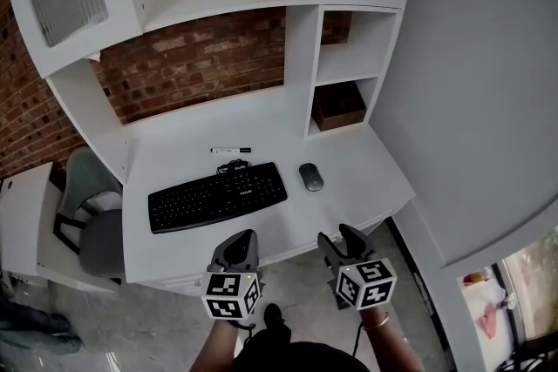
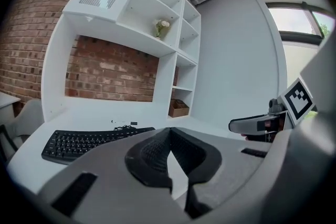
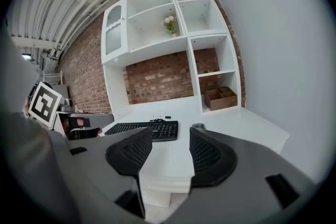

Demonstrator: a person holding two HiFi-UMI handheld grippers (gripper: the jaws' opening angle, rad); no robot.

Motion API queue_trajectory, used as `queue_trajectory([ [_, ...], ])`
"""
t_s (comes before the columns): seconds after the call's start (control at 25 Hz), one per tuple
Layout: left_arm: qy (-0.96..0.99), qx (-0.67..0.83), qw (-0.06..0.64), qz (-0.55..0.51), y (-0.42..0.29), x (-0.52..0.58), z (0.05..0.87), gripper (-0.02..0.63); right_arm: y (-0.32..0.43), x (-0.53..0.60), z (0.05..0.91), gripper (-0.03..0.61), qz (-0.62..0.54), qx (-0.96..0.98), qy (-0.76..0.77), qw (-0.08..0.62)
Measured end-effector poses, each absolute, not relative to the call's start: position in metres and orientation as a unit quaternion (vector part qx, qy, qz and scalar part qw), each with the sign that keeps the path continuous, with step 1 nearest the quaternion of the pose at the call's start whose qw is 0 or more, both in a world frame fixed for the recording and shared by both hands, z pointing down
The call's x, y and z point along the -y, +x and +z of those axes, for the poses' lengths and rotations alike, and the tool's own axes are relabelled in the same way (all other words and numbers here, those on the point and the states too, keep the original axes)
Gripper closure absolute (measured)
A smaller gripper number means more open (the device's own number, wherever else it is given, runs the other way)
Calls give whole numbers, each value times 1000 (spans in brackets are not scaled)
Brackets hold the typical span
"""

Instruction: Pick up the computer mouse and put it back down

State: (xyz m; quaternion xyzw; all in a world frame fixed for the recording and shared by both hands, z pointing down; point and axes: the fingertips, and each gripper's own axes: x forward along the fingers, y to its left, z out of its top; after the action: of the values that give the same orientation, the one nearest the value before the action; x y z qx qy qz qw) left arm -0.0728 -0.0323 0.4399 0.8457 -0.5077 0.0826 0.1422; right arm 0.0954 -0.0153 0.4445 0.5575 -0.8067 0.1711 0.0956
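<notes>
Mouse: the mouse [image 1: 310, 177] lay flat on the desk [image 1: 366, 179], just right of the keyboard [image 1: 217, 196] and touched by nothing. That is where a right hand would want it, so I judged the right gripper would take it.
Right gripper: the right gripper [image 1: 338, 237] was held short of the desk's front edge. Its jaws were spread with nothing between them and aimed roughly toward the mouse, which looked like readiness for a reach.
Left gripper: the left gripper [image 1: 243, 238] hung beside it at much the same height, with its pads pressed together on nothing. It seemed parked, since 1 gripper is enough for this job.
Stage: approach only, and the pick had not begun.
Path: the pen [image 1: 231, 150] behind the keyboard and the box [image 1: 338, 106] in the cubby sat well apart from the mouse, leaving the way in open.
Risk: the mouse was low and rounded, so I thought a pinch set too high might slip off.
</notes>
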Motion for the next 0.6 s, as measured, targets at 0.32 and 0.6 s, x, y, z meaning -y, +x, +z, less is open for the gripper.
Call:
queue_trajectory([
  [0.32, 854, 490, 155, 79, -91, 83, 447, 604, 88, 69, 460, 382, 173, 778, 589, 137],
  [0.6, 852, 487, 178, 71, -98, 111, 454, 604, 90, 101, 465, 382, 165, 769, 598, 150],
])
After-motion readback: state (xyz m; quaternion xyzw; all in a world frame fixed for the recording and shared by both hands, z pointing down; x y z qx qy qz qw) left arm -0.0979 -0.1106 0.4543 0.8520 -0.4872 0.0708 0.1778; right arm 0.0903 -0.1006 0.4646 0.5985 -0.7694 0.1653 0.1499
